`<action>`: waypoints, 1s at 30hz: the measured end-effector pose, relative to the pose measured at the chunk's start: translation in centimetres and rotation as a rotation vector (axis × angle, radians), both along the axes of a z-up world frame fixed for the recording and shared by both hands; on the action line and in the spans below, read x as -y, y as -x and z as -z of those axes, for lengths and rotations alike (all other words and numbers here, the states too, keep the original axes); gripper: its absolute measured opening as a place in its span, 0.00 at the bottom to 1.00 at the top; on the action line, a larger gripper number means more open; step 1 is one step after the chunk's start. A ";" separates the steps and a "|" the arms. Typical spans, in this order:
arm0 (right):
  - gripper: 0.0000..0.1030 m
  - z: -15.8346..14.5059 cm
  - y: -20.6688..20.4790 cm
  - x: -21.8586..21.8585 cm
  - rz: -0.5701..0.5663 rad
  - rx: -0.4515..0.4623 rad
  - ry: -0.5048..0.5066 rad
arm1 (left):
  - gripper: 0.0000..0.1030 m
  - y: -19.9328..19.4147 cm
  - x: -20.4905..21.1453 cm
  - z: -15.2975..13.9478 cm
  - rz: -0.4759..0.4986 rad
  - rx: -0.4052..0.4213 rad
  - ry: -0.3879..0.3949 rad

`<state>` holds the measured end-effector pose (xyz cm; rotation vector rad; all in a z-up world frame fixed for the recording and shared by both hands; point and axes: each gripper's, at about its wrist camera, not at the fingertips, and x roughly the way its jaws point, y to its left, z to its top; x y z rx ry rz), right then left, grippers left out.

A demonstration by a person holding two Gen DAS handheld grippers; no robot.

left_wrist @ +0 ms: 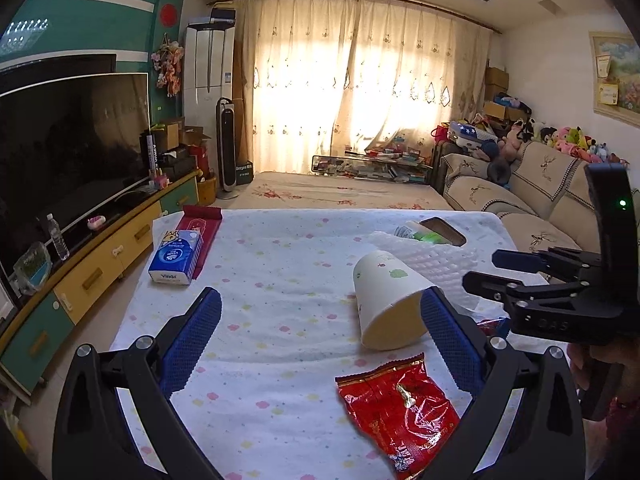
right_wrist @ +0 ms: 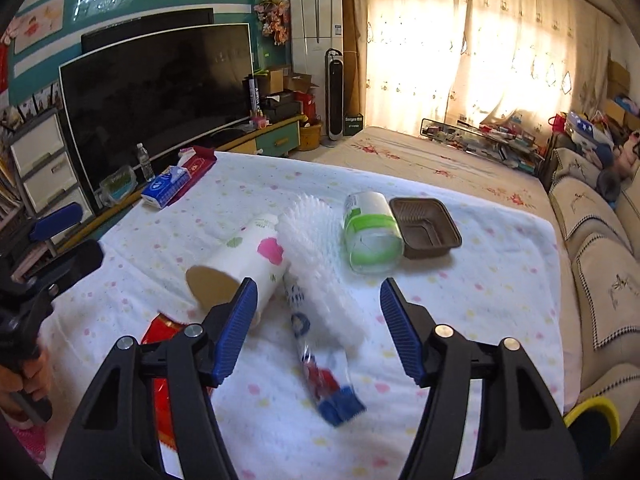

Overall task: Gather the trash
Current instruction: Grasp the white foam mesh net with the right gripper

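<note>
1. Right gripper (right_wrist: 318,330): jaws part open, nothing between the pads. It hovers over the clear plastic wrapper with blue and red print (right_wrist: 320,364), lying flat near the near edge of the white spotted tablecloth (right_wrist: 500,280).
2. Left gripper (left_wrist: 320,344): jaws wide, empty. Its right pad sits just beside the mouth of the tipped white paper cup (left_wrist: 386,300); whether they touch I can't tell.
3. Judgement: the right goes for the wrapper. It's thin film, so come down steep, straddle the narrow width and pinch near the middle; don't shove it under the white foam net sleeve (right_wrist: 320,256).
4. Left: take the crumpled red foil packet (left_wrist: 400,412) at the near edge, or the cup by its rim.
5. Count of trash: 1 cup, 1 foil packet, 1 wrapper, 1 foam sleeve, 1 green-banded clear plastic cup (right_wrist: 370,232) on its side, 1 brown plastic tray (right_wrist: 426,228) toward the far right corner.
6. Also: 1 blue tissue pack (left_wrist: 176,256) at the far left corner, probably not trash.
</note>
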<state>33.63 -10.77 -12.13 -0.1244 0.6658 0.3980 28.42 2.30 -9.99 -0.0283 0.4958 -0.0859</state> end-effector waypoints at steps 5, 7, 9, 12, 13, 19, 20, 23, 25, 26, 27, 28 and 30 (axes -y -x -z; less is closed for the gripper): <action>0.33 0.5 -2.1 -1.2 -0.002 -0.028 0.020 | 0.95 0.0 0.2 0.0 0.005 -0.003 0.005; 0.12 0.8 -2.6 -1.5 -0.010 -0.045 0.016 | 0.95 -0.1 0.3 0.0 0.011 -0.011 0.012; 0.09 0.8 -2.3 -1.6 -0.012 -0.031 0.005 | 0.95 -0.1 0.4 0.1 0.015 -0.016 0.011; 0.09 0.0 -1.6 -1.1 -0.014 -0.015 -0.033 | 0.95 0.0 0.6 0.3 0.020 -0.017 0.006; 0.09 -0.5 -1.2 -0.8 -0.009 0.001 -0.043 | 0.95 0.0 0.7 0.3 0.022 -0.018 0.004; 0.09 -4.1 2.0 1.9 0.023 0.086 -0.122 | 0.95 -0.1 0.9 0.5 0.026 -0.026 -0.007; 0.09 -4.6 2.6 2.5 0.034 0.096 -0.133 | 0.95 -0.1 0.9 0.5 0.026 -0.029 -0.008; 0.09 -5.8 4.6 5.1 0.079 0.129 -0.173 | 0.95 -0.2 1.0 0.7 0.027 -0.032 -0.017; 0.09 -6.1 6.1 7.1 0.120 0.150 -0.192 | 0.95 -0.2 1.1 0.7 0.029 -0.032 -0.020; 0.09 -6.1 7.1 8.6 0.154 0.162 -0.198 | 0.95 -0.2 1.2 0.8 0.030 -0.032 -0.022; 0.09 -6.1 7.8 9.7 0.180 0.168 -0.201 | 0.95 -0.2 1.2 0.7 0.031 -0.032 -0.023; 0.09 -5.9 8.7 11.3 0.223 0.174 -0.203 | 0.95 -0.2 1.2 0.8 0.032 -0.032 -0.024; 0.09 -5.2 10.0 14.0 0.299 0.170 -0.198 | 0.95 -0.3 1.3 0.7 0.035 -0.034 -0.021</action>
